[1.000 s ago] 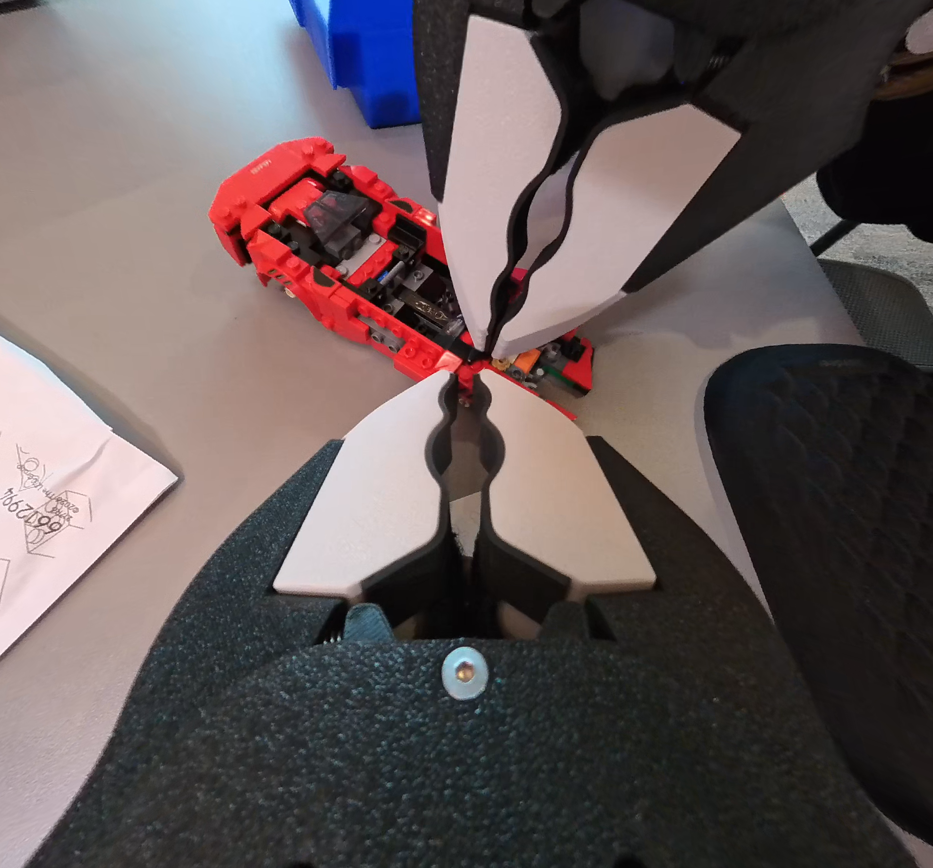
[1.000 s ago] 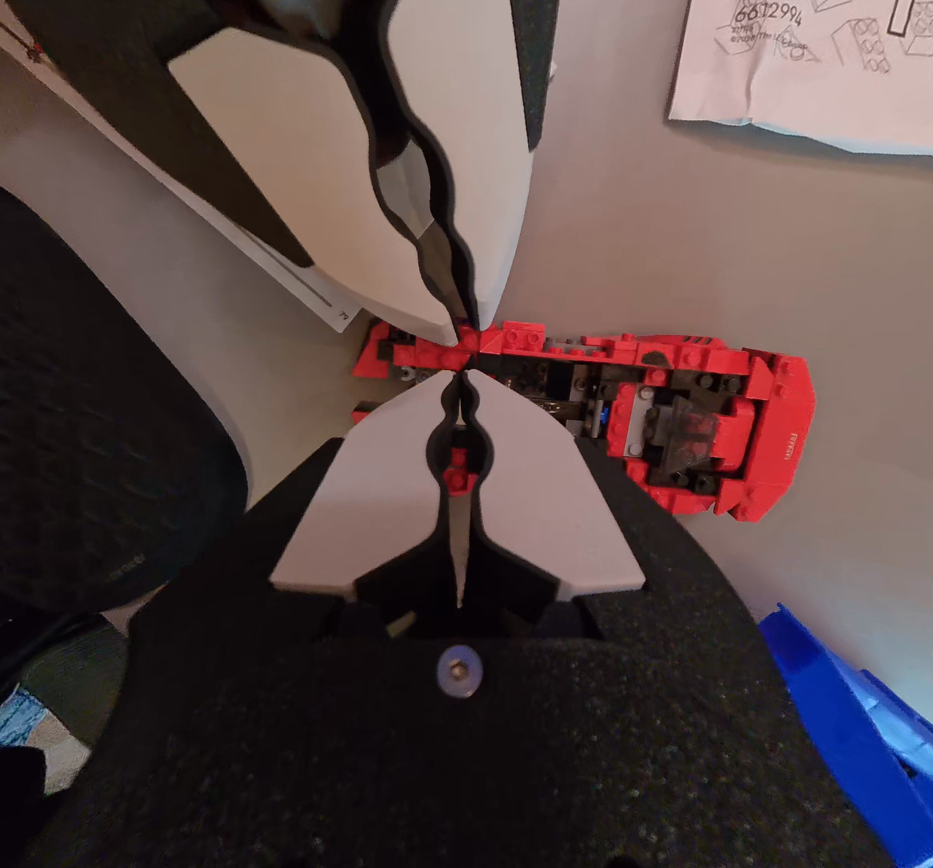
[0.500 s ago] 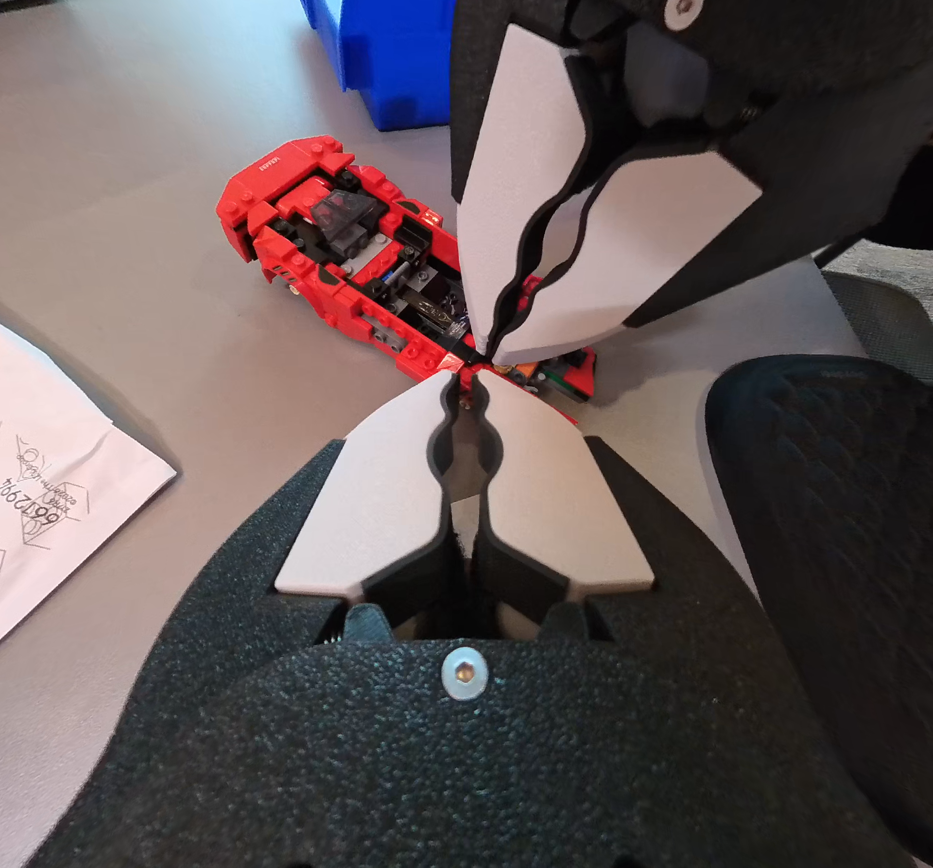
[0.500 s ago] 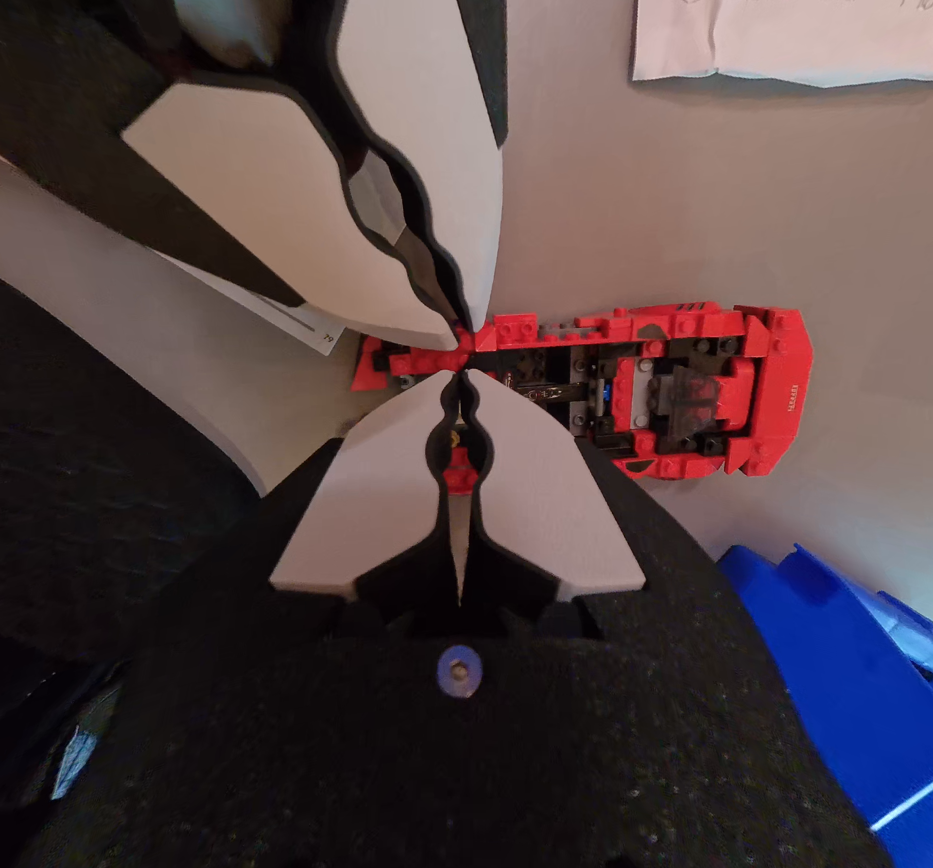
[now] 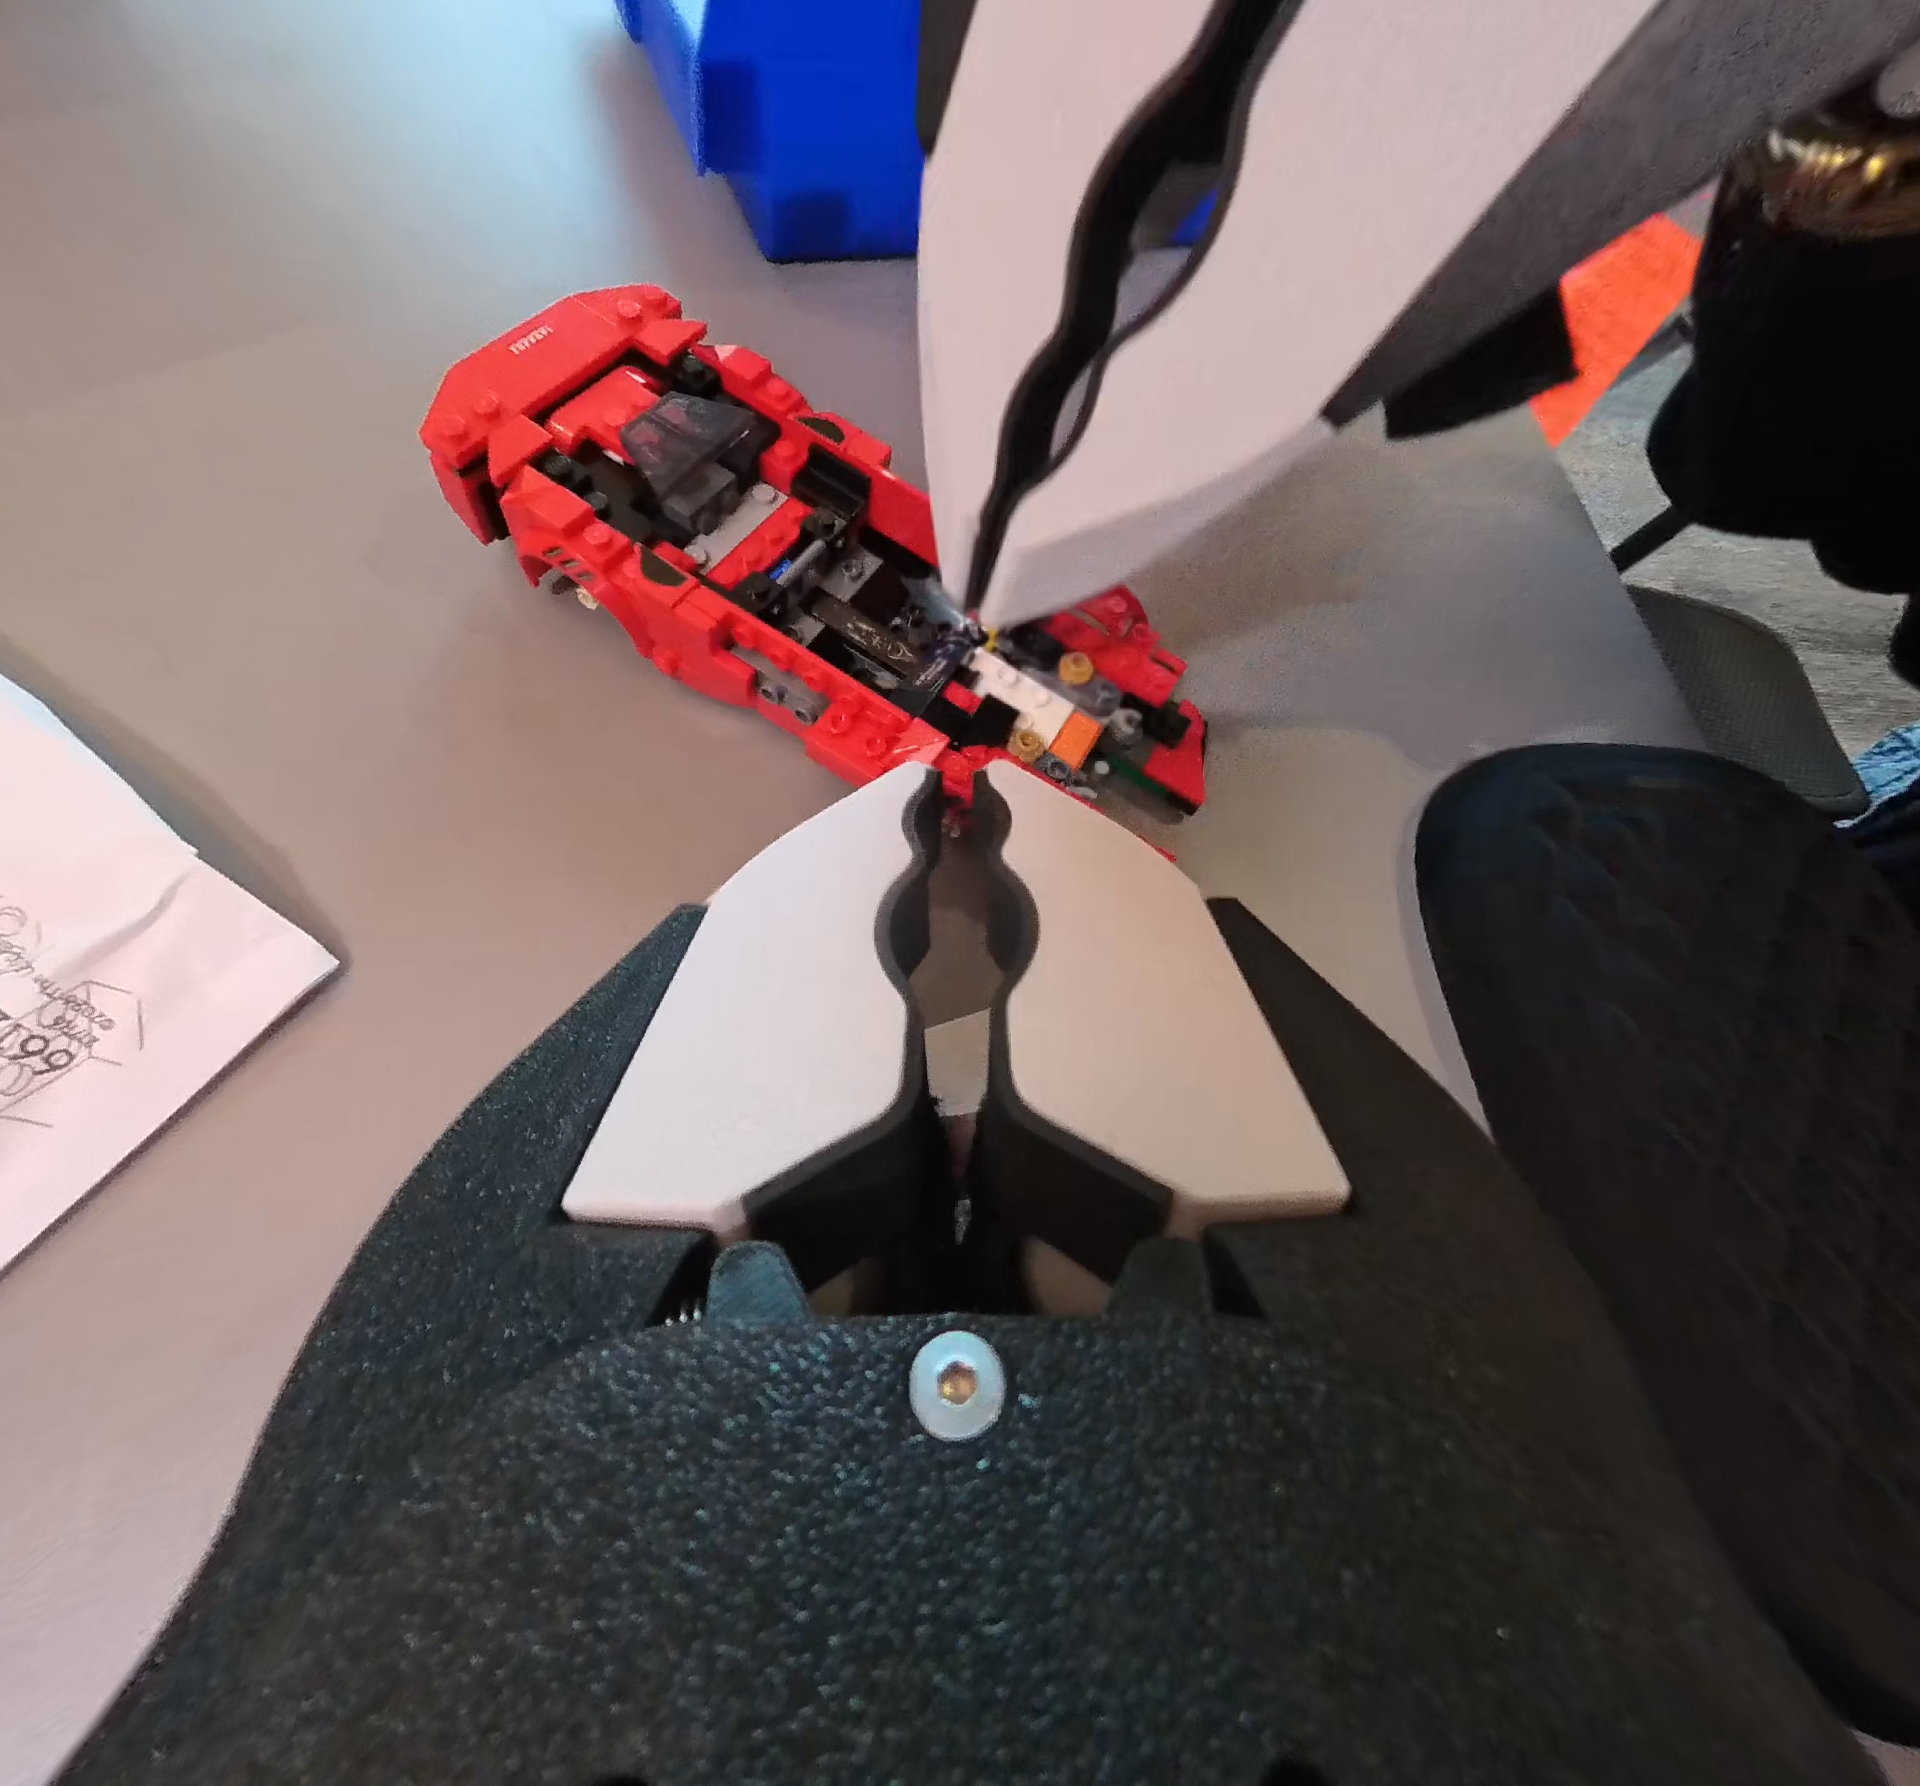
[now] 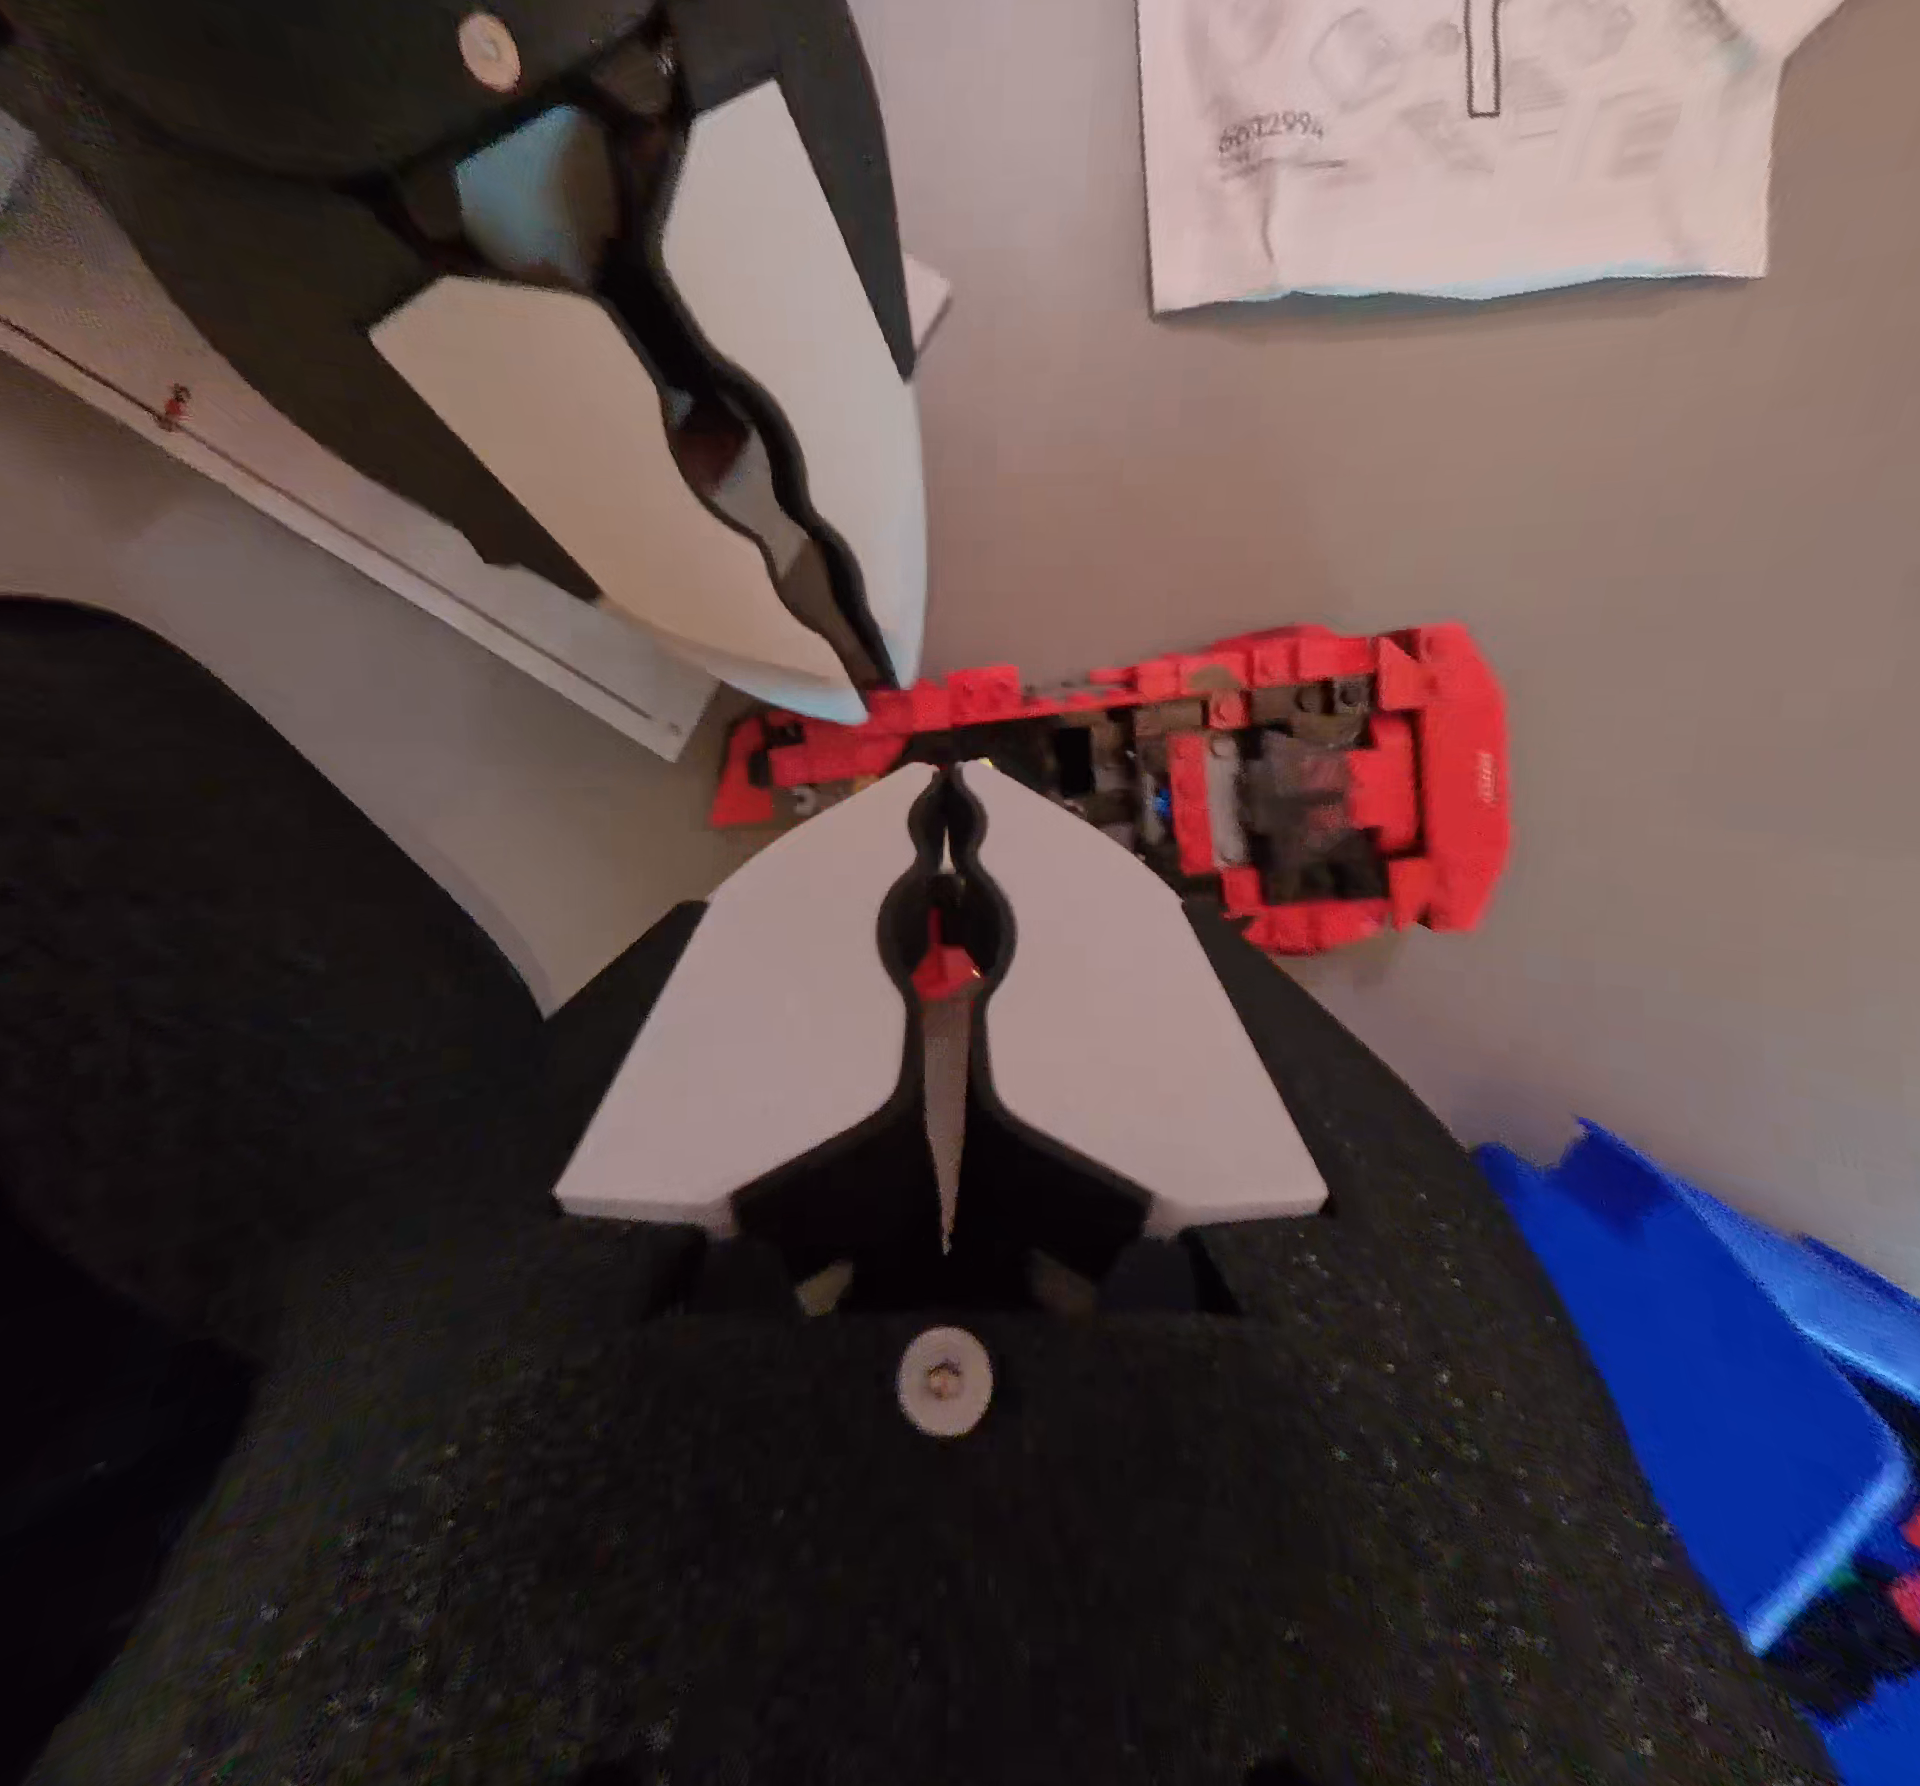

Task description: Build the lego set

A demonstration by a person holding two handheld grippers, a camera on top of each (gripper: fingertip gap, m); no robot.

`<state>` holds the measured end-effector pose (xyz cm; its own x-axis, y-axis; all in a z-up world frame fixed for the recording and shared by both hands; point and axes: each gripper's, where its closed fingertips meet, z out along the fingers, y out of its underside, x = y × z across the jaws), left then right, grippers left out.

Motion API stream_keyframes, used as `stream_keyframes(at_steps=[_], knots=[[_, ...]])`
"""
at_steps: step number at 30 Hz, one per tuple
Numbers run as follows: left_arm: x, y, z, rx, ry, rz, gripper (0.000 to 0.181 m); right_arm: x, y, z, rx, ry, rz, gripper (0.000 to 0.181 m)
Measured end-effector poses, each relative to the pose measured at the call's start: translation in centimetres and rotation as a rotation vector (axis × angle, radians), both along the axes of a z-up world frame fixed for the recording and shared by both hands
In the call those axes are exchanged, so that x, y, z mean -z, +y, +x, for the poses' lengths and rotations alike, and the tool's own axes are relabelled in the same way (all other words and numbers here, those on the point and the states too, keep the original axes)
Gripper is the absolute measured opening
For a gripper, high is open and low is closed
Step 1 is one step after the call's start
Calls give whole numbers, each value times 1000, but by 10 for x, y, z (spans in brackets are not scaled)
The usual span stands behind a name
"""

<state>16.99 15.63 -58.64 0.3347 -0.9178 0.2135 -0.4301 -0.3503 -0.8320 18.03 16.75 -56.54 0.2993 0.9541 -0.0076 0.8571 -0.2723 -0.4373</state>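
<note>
A partly built red lego car [image 5: 665,489] lies on the grey table; it also shows in the right wrist view [image 6: 1351,780]. My left gripper [image 5: 958,780] is shut, its tips pinching the car's red side edge near the open end. In the right wrist view the left gripper [image 6: 873,692] comes in from the upper left onto that red edge. My right gripper [image 6: 945,772] is shut, its tips down in the car's open middle. In the left wrist view the right gripper [image 5: 977,616] reaches down from above onto dark inner pieces. I see nothing clearly held in it.
A blue parts bin [image 5: 810,74] stands behind the car, also at the lower right of the right wrist view [image 6: 1714,1373]. A white printed paper bag [image 5: 125,988] lies to one side. A black mesh chair [image 5: 1662,1165] sits past the table edge. A white booklet [image 6: 436,541] lies under the left gripper. The grippers are tip to tip, or close to it.
My right gripper's tips have moved off the red side edge, away from the left tips, to the car's middle. The left gripper stays shut on the edge.
</note>
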Motion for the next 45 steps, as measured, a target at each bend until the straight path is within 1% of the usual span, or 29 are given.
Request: stream_keyframes(at_steps=[3, 4, 6, 11, 16, 18, 20, 21, 23, 28, 41, 45], knots=[[0, 1, 0, -2, -7, -19, 5, 14, -7, 8, -47, -69, -32, 0], [0, 1, -1, -3, -8, -19, 6, 18, -7, 8, -65, -83, -13, 0], [0, 1, -1, -4, -7, -13, 6, 23, -13, 3, -99, -71, -29, 0], [1, 0, 0, 1, 4, -7, 6, 28, -13, 1, -93, -64, -31, 0], [2, 0, 0, -2, 8, -2, 5, 28, -13, 0, -78, -72, -29, 0], [2, 0, 0, -2, 9, 0, 5, 28, -14, 0, -95, -74, -30, 0], [1, 0, 0, -1, 2, -2, 5, 24, -14, -3, -99, -33, -65, 0], [1, 0, 0, -2, -1, -7, 5, 19, -10, -5, -87, 1, -59, 0], [1, 1, -1, -6, -4, -12, 5, 14, 0, -5, -74, 16, -22, 0], [1, 1, 0, -4, -3, -15, 5, 25, -1, -6, -114, -30, -50, 0], [1, 0, 0, -2, 2, -9, 4, 26, -2, -6, -81, -96, -40, 0], [1, 0, 0, -2, 3, -8, 4, 26, -2, -6, -92, -140, 26, 0]])
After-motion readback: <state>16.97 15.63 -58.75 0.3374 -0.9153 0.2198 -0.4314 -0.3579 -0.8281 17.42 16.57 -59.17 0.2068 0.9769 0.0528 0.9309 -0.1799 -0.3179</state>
